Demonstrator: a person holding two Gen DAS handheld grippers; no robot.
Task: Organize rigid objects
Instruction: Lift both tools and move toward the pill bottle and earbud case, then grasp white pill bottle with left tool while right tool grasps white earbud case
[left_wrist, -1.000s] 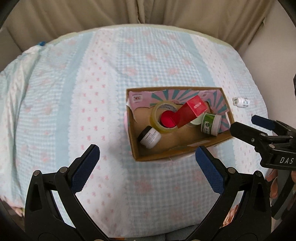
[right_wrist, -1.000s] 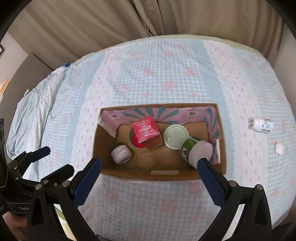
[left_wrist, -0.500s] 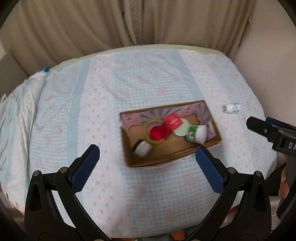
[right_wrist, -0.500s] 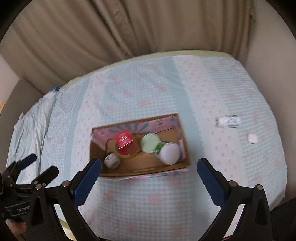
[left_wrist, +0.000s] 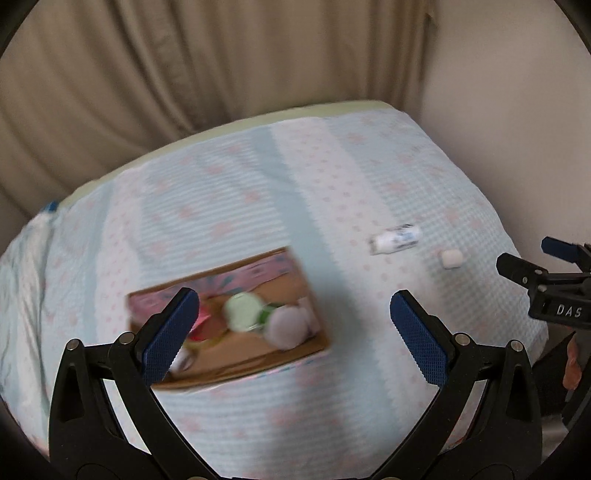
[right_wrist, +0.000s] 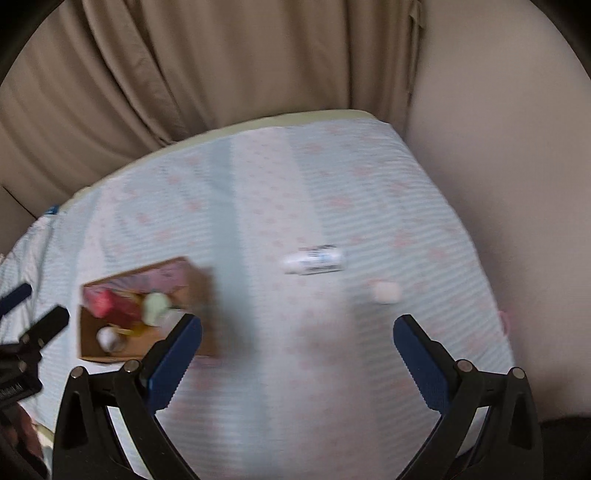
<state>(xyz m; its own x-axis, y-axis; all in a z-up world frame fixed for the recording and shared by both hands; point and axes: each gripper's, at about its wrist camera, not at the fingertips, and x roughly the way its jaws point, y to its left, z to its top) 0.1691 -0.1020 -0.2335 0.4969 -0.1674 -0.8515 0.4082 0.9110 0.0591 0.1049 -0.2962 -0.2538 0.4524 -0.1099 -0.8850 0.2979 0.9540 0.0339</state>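
Note:
A cardboard box (left_wrist: 236, 369) with a pink patterned inner flap sits on the checked bedspread and holds a red box, a pale green lid, a green jar with a white cap and a small white jar, all blurred. It also shows at the left of the right wrist view (right_wrist: 92, 350). A small white bottle (left_wrist: 396, 238) (right_wrist: 314, 260) lies on its side to the right of the box. A small white cube (left_wrist: 451, 258) (right_wrist: 386, 291) lies beyond it. My left gripper (left_wrist: 294, 328) is open and empty above the bed. My right gripper (right_wrist: 297, 345) is open and empty, short of the bottle.
The bed (right_wrist: 295, 192) has a blue, white and pink checked cover. Beige curtains (left_wrist: 221, 66) hang behind it and a plain wall (right_wrist: 498, 147) runs along its right side. The right gripper shows at the right edge of the left wrist view (left_wrist: 535, 273).
Both grippers have pulled back and up from the box and swung right. The box now sits lower left in both views; the white bottle and cube have come toward centre.

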